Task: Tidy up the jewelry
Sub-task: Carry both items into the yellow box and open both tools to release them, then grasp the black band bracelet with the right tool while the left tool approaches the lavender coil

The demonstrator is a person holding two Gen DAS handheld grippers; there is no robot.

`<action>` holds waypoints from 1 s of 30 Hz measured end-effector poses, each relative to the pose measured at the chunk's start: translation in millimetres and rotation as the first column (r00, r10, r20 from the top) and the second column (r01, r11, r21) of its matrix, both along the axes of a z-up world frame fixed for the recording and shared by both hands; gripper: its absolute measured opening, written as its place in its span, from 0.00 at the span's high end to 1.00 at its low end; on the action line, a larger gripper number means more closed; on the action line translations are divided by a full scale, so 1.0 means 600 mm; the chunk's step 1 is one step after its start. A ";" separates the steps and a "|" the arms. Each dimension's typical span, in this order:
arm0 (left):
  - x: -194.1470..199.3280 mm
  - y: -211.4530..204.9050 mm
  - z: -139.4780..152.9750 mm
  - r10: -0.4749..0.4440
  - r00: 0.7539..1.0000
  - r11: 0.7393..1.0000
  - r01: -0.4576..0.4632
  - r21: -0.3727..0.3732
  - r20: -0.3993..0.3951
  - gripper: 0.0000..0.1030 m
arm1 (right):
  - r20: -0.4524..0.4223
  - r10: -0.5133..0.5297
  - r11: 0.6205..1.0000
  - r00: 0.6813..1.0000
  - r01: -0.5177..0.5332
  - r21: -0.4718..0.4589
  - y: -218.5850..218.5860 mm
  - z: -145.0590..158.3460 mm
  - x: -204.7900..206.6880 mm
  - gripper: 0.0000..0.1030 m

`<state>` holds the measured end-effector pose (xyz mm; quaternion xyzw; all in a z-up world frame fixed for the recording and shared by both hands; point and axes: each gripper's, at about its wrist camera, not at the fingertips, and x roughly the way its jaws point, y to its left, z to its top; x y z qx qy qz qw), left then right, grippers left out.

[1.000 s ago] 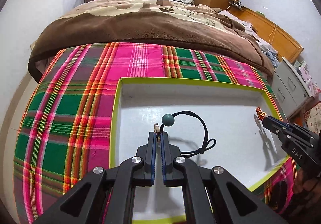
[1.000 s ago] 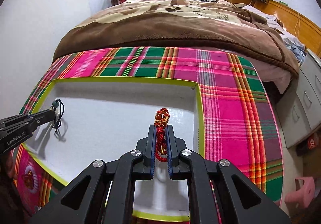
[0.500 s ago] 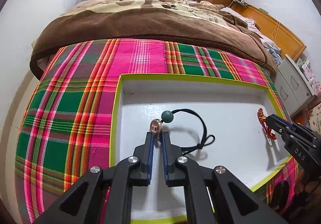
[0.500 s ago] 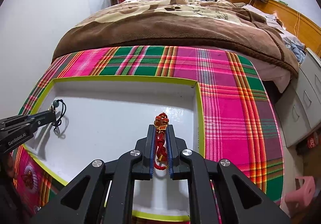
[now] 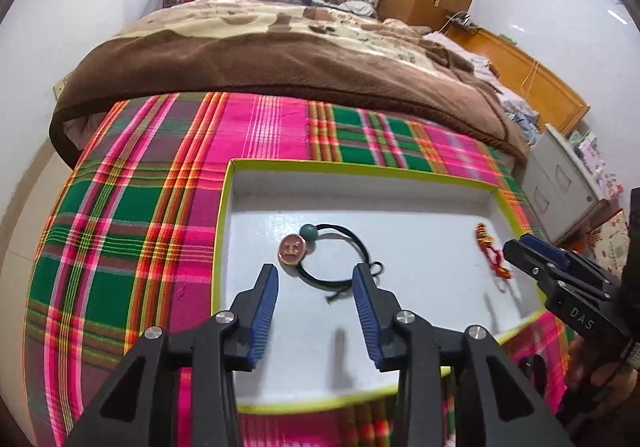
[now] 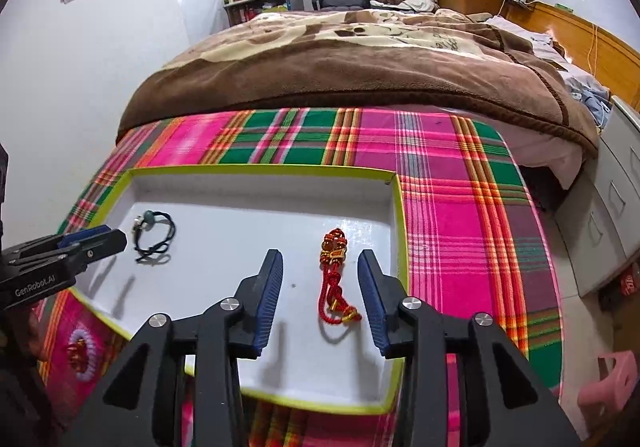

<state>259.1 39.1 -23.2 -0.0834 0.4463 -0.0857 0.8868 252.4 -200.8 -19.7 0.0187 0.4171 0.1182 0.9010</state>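
Grippers both hover over the near part of the white tray (image 5: 420, 183): left gripper (image 5: 314, 273) has fingers spread wide, holding nothing, and right gripper (image 6: 319, 259) likewise spread and empty. Black cord bracelet (image 5: 340, 255) with a green bead and a round pink charm lies flat on the tray floor just beyond the left fingertips, while the red knotted charm (image 6: 334, 275) lies on the tray floor between the right fingers, near the tray's right wall. Tray sits on a plaid cloth (image 6: 460, 183), with a brown blanket (image 6: 340, 63) beyond the tray.
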 end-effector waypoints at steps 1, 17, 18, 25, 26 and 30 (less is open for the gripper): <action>-0.011 0.002 0.008 0.003 1.000 1.000 -0.003 -0.011 0.016 0.63 | 0.006 0.000 1.000 1.000 0.000 0.007 -0.001 0.004 -0.005 0.61; -0.185 0.049 0.049 0.081 0.991 0.995 -0.074 -0.071 0.102 0.60 | 0.043 -0.044 0.997 0.998 0.041 0.062 -0.063 0.037 -0.146 0.61; -0.195 0.052 0.048 0.086 0.991 0.994 -0.078 -0.078 0.106 0.60 | 0.040 -0.053 0.997 0.998 0.051 0.050 -0.067 0.036 -0.153 0.61; -0.247 0.067 0.032 0.087 0.992 0.992 -0.079 -0.095 0.087 0.60 | -0.006 -0.076 0.997 0.997 0.076 0.030 -0.082 0.008 -0.188 0.61; -0.255 0.071 0.028 0.094 0.992 0.991 -0.086 -0.098 0.081 0.60 | -0.015 -0.076 0.997 0.997 0.077 0.032 -0.081 0.002 -0.191 0.61; -0.271 0.082 0.016 0.101 0.993 0.989 -0.094 -0.111 0.059 0.60 | -0.036 -0.065 0.997 0.997 0.066 0.031 -0.084 -0.016 -0.200 0.61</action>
